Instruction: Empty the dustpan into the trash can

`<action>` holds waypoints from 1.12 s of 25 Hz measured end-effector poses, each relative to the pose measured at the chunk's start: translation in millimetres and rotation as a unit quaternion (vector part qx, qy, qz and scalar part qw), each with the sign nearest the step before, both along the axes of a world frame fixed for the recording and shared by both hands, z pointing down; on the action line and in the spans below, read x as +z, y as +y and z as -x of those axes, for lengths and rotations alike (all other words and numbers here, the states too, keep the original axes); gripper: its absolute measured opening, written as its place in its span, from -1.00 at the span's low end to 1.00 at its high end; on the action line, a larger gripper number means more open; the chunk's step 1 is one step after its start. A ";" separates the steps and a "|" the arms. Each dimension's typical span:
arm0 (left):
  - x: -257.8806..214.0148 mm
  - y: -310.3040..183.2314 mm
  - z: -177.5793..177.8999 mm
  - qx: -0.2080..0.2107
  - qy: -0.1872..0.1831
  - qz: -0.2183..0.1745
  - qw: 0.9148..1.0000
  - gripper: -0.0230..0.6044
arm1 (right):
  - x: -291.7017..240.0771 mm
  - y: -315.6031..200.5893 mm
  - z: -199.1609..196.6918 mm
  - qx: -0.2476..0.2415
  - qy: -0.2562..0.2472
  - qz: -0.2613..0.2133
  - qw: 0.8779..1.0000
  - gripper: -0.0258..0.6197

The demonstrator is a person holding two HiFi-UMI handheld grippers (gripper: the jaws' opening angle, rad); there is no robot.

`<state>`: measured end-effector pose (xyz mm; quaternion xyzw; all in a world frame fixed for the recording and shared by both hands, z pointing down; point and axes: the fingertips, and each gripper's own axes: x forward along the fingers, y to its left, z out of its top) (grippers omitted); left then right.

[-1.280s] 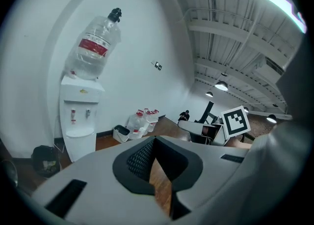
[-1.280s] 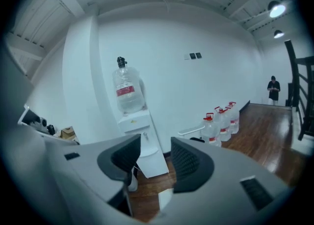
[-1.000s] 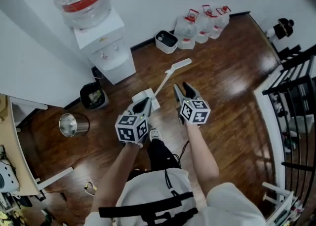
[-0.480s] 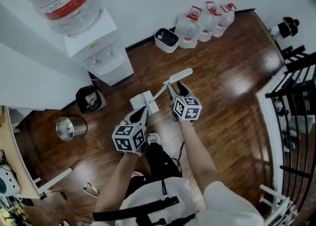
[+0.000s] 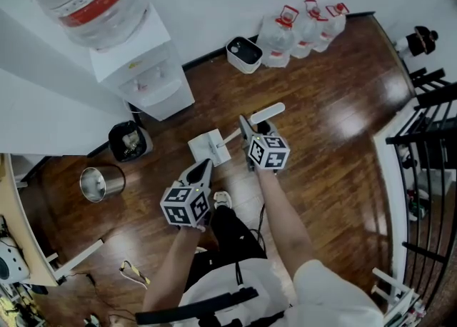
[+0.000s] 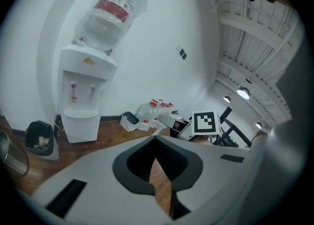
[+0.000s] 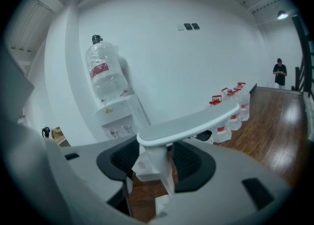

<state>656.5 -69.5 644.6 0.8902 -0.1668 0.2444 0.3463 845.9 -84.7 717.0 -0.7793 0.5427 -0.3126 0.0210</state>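
- Right gripper [image 5: 255, 128] has come in over the dustpan handle [image 5: 267, 112] since a second ago, when it hung just to that handle's right.
- Its jaws stand released and wide. In the right gripper view the white handle's flat end lies across the gap and its stem runs down between the pads, with clear space on both sides.
- Left gripper [image 5: 201, 168] is clenched, tips meeting, nothing between them but floor. It sits just short of the pan's near edge.
- Dustpan [image 5: 208, 148] is white and stands on the wood floor [image 5: 335, 118], pan toward the wall side.
- Black-lined trash bin [image 5: 127, 140] stands beside the water dispenser [image 5: 153, 79], well apart from the pan, to its left.
- Steel can [image 5: 98, 183] is farther left.
- Small white bin [image 5: 244, 54] and three water jugs [image 5: 300, 29] stand by the wall.
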 end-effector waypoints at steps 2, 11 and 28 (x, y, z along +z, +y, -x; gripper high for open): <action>2.2 0.3 3.6 -0.004 -0.001 0.005 1.000 -0.93 | -2.0 -1.4 0.5 -0.002 0.012 0.000 1.000 -0.28; -0.9 -6.5 21.1 -0.019 -0.001 0.005 1.000 -0.93 | 10.7 0.2 0.7 0.001 0.025 0.011 1.000 -0.49; -35.5 -18.2 173.1 -0.112 0.013 -0.025 0.993 -0.93 | -115.2 18.7 59.0 0.058 0.003 0.034 0.998 -0.49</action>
